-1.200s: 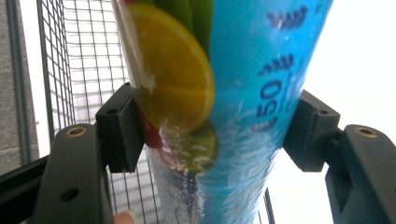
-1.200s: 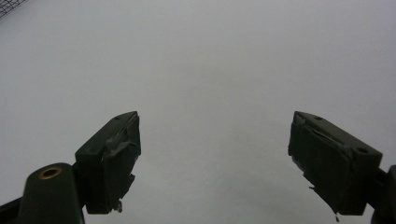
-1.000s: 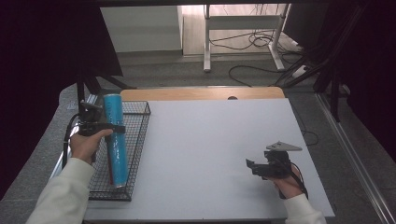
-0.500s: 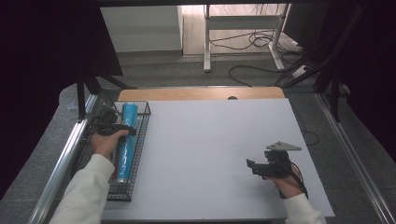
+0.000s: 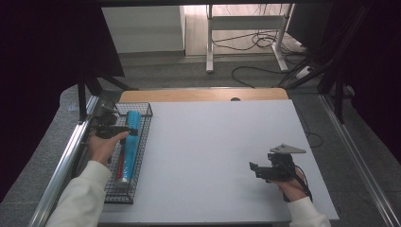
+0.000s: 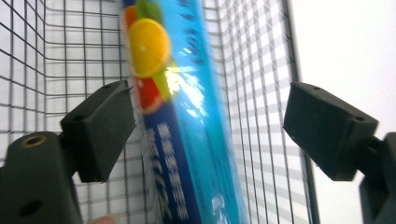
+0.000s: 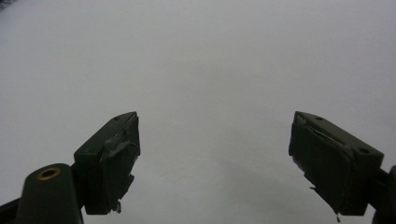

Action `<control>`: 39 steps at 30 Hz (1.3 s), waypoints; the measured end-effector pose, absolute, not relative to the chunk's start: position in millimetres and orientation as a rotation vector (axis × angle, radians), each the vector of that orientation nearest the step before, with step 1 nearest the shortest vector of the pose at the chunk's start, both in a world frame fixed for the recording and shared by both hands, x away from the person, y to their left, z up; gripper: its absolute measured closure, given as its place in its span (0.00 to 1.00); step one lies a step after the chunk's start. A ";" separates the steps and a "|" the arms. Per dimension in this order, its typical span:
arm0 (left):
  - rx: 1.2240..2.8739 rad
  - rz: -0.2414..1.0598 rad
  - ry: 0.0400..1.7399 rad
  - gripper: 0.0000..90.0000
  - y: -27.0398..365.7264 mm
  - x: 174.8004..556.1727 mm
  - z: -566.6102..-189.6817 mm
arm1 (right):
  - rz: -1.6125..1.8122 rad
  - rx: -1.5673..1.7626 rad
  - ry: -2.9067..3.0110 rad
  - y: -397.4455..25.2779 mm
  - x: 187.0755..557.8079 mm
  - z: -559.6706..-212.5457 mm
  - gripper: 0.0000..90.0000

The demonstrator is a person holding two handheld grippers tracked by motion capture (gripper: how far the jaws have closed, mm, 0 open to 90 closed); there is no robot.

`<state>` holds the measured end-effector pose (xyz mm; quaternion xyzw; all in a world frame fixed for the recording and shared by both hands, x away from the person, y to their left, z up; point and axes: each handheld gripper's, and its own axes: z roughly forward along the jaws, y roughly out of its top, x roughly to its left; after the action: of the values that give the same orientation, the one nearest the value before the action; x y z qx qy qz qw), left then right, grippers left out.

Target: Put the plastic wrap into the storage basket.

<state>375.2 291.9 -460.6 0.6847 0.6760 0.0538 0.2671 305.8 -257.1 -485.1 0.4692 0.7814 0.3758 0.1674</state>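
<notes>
Where the right tongs [image 5: 257, 169] rest near the front of the broad white surface [image 5: 213, 151], jaws apart on nothing, bare room spreads around them. Farther left, the left tongs [image 6: 205, 126] gape astride a long blue printed tube [image 6: 187, 112], its ends cut off, inside a black wire basket [image 5: 142, 142] at the surface's left edge.

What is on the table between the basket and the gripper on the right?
Nothing. In the high view, the white table is bare from the basket across to the right gripper. The blue roll lies inside the basket, not between them.
</notes>
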 end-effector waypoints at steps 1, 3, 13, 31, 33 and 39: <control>1.873 0.181 1.788 0.17 290.1 368.6 -456.7 | 1.077 1.328 2.228 -257.5 305.3 -484.8 0.18; 1.905 0.253 1.702 0.18 288.4 353.9 -446.8 | 1.092 1.310 2.241 -258.4 305.3 -484.2 0.18; 1.943 0.338 1.431 0.19 277.5 273.7 -408.8 | 1.087 1.206 2.314 -251.6 307.3 -485.2 0.17; 2.027 0.320 1.178 0.21 174.4 239.2 -449.1 | 1.107 1.089 2.388 -250.9 281.6 -477.5 0.12; 2.008 0.311 1.180 0.21 171.2 238.1 -456.5 | 1.101 1.090 2.384 -252.4 280.0 -479.3 0.11; 1.979 0.332 1.179 0.22 174.6 229.0 -466.9 | 1.083 1.076 2.407 -249.0 278.8 -483.0 0.11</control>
<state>229.0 174.6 -466.9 0.7808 0.4653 0.1308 0.3959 278.8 -249.0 -483.0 0.3734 0.8356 0.3759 0.1452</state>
